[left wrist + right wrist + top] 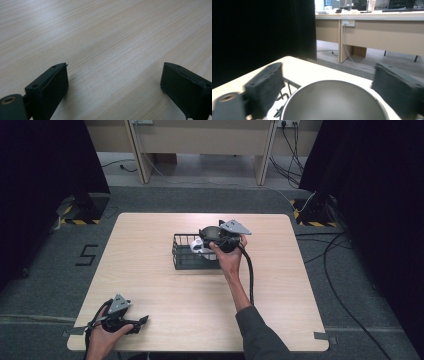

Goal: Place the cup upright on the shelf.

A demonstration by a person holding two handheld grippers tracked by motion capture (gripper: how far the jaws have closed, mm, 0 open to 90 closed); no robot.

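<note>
While the left hand-held gripper [142, 321] is held low at the near left corner of the tabletop [165, 295], the right hand-held gripper [206, 239] is held over a black wire basket [186, 256] set near the middle of the tabletop. In the left gripper view, the left jaws are spread wide apart, released, with bare pale wood grain [112, 45] between them and nothing grasped. In the right gripper view, the right hand-held gripper [325, 86] is seen with jaws also spread wide, released; a metal bowl [332, 102] is seen just below and between them, its rim close to both pads, but contact cannot be told. Black basket wires [287, 87] are seen beside the left jaw. In the high view, something white [198, 245] is seen inside the basket under the gripper; whether it is the bowl cannot be told. The right hand [229, 257] is wrapped around the gripper body, a black cable [250, 275] trailing back along the forearm. Desks [372, 27] and a dark curtain [262, 32] are seen beyond the tabletop.
</note>
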